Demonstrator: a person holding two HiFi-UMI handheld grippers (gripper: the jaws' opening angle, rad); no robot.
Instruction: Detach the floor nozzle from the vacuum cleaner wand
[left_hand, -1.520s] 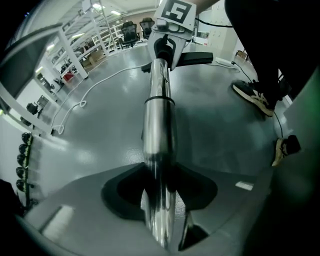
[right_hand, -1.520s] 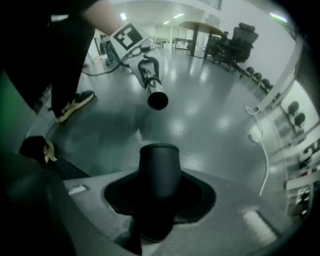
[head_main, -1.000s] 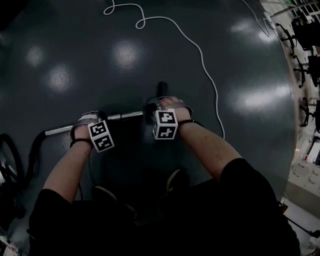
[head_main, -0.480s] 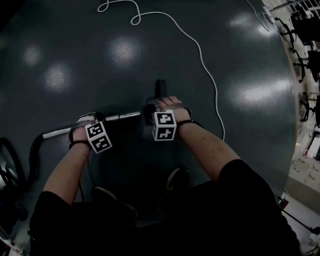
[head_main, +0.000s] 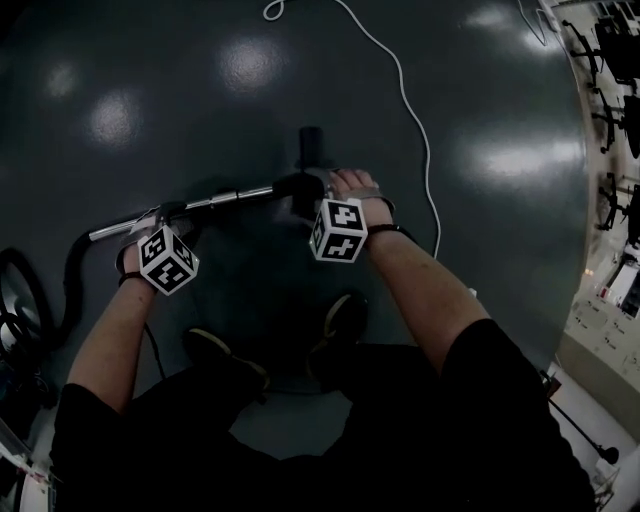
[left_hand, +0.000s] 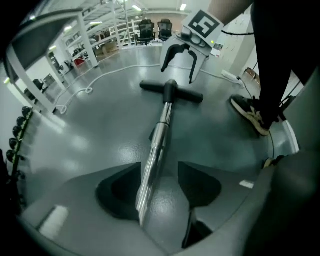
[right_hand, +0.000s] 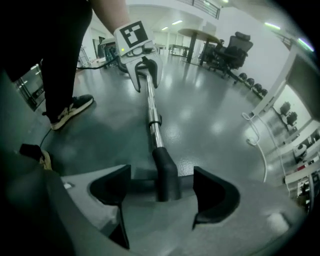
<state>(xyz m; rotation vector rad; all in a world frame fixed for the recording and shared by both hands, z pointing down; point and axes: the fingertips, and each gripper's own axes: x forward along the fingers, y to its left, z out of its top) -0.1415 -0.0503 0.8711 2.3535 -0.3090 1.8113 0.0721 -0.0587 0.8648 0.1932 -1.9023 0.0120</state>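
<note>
A chrome wand (head_main: 200, 203) lies on the dark floor, and its right end joins the black floor nozzle (head_main: 306, 170). In the left gripper view the wand (left_hand: 156, 145) runs between the jaws of my left gripper (left_hand: 159, 187). Those jaws have just been opening, and the pads stand clear of the tube. In the right gripper view, the nozzle's black neck (right_hand: 165, 172) sits between the wide-apart jaws of my right gripper (right_hand: 162, 190), which have also just been opening. Both grippers point steeply down at the wand from a little above it.
A black hose (head_main: 68, 285) curves off the wand's left end. A white cable (head_main: 420, 130) snakes across the floor beyond the nozzle. The person's shoes (head_main: 340, 320) stand just behind the wand. Office chairs (right_hand: 227, 50) and shelving line the room's edges.
Both hands have lifted a little away from the wand. The left marker cube has rolled and shifted left. The wand and nozzle lie as before.
</note>
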